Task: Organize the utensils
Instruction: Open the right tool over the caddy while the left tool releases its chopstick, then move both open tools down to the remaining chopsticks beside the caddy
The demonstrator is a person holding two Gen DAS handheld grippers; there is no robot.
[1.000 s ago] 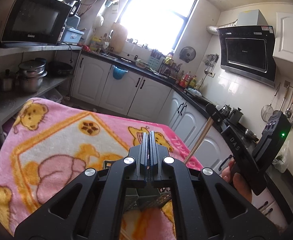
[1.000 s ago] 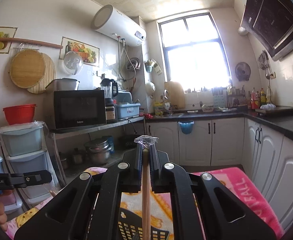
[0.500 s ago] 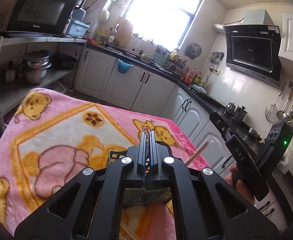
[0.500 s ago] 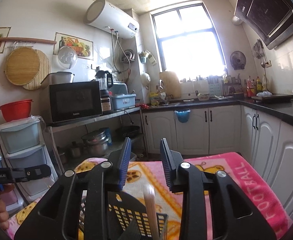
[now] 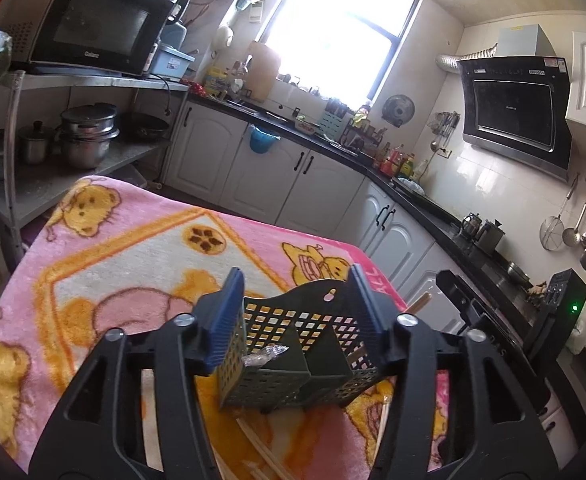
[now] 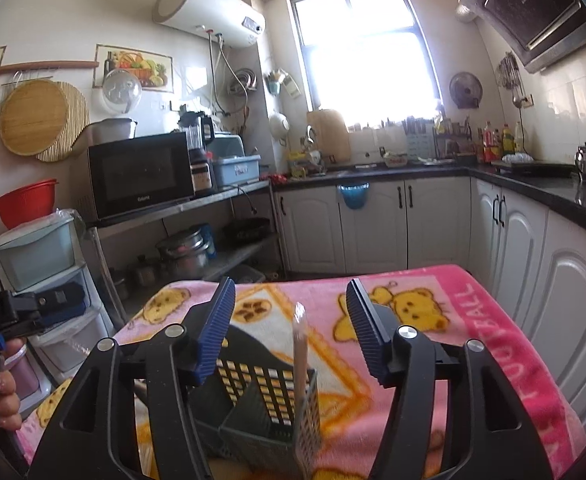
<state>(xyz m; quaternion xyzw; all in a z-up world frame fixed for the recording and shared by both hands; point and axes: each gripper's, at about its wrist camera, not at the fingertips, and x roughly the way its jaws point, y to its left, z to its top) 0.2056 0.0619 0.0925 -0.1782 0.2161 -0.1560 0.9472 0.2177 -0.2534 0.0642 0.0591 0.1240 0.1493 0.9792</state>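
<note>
Having dropped the wrapped wooden chopsticks (image 6: 299,360) into the dark green perforated plastic caddy (image 5: 293,360) at lower centre, both your left gripper (image 5: 297,320) and right gripper (image 6: 291,332) have just been opening and stand wide and empty, so I judge you next reach for the loose chopsticks (image 5: 261,446) at the frame's bottom.

Pink bear-print blanket (image 5: 105,264) covers table; dark perforated utensil basket (image 5: 293,356), loose chopsticks (image 5: 261,446) on it.

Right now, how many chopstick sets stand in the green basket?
2: a wrapper-tipped set in the basket's left compartment; a leaning set at its right. Others may be hidden.
</note>
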